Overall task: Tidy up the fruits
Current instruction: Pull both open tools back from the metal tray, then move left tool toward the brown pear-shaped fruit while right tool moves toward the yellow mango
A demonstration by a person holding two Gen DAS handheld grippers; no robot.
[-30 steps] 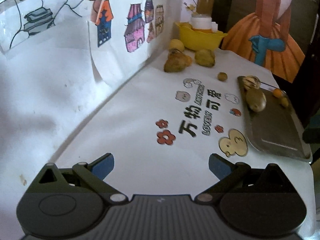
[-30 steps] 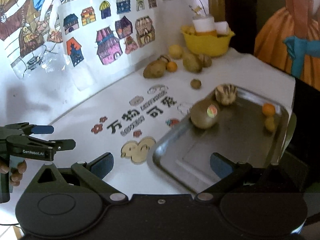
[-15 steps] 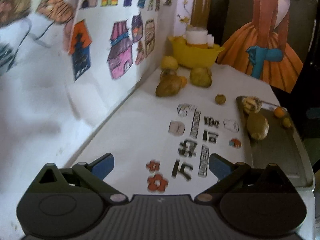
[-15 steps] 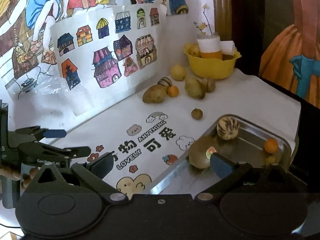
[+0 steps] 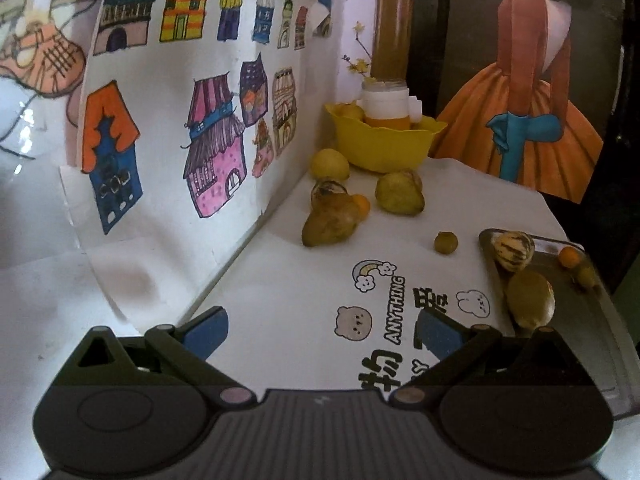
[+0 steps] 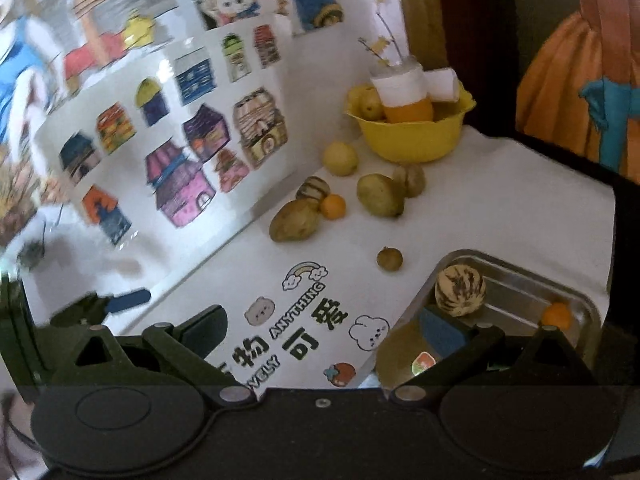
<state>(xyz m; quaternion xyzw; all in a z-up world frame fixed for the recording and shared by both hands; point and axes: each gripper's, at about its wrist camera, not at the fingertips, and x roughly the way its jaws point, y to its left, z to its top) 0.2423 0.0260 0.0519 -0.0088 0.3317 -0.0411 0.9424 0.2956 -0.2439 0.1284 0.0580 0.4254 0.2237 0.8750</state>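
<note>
Grippers, left (image 5: 322, 330) and right (image 6: 324, 328), hover level over the table (image 5: 304, 280), fingers spread, empty.

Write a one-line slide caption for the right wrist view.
Open right gripper hovers over the white printed tablecloth beside the steel tray holding a striped round fruit.

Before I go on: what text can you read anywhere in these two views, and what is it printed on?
"ANYTHING" – on the white tablecloth, beside the rainbow print.
"可爱" – on the tablecloth, large black characters, seen whole from the right wrist.
"物" – on the tablecloth, by the gripper bodies.
"VELY" – on the tablecloth, start of the word hidden by the right gripper.
Sticker on the fruit in the tray: too small to read.
Wall drawings: no legible words.
</note>
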